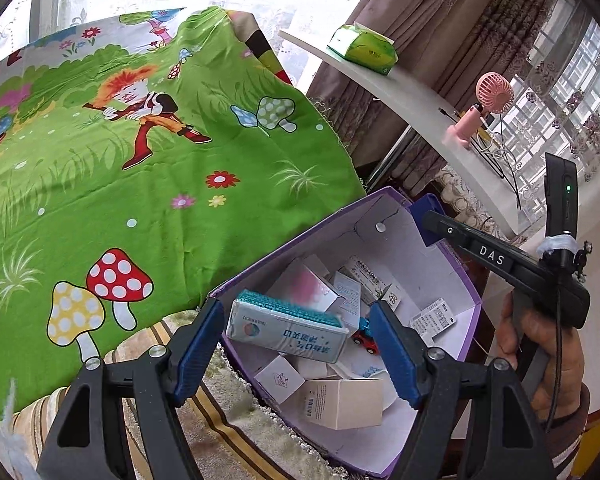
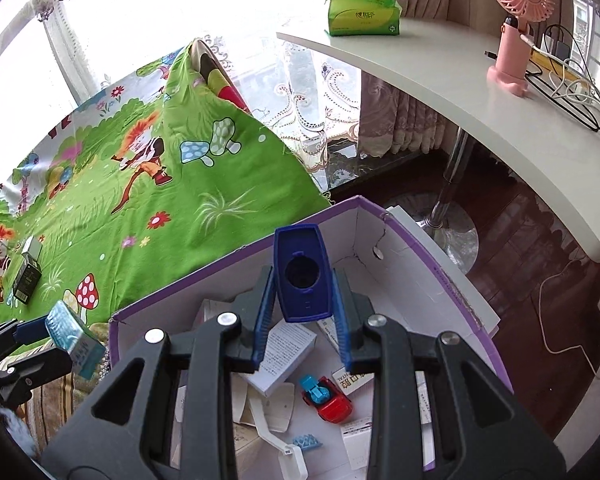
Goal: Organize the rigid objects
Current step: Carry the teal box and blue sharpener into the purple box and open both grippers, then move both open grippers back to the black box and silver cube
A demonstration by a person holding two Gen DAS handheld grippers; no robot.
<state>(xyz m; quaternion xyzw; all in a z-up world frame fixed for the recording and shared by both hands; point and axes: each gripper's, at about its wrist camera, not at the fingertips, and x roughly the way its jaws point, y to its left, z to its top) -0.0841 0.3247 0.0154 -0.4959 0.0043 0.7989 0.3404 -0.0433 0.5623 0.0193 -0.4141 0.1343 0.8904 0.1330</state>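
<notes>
Left gripper [image 1: 296,344] squeezes teal-and-white box [image 1: 286,330], low in middle of left view, over purple bin [image 1: 466,280]. Right gripper [image 2: 300,320] pinches dark blue block [image 2: 302,276], middle of right view, also over bin. Inside bin — small white boxes, red-and-blue toy car [image 2: 326,398]. Green cartoon cloth [image 1: 140,152] fills left. Black box [image 2: 27,278] lies there, far left. White shelf [image 2: 480,92], upper right — green tissue pack [image 2: 362,14], pink fan [image 2: 516,20], wires.
</notes>
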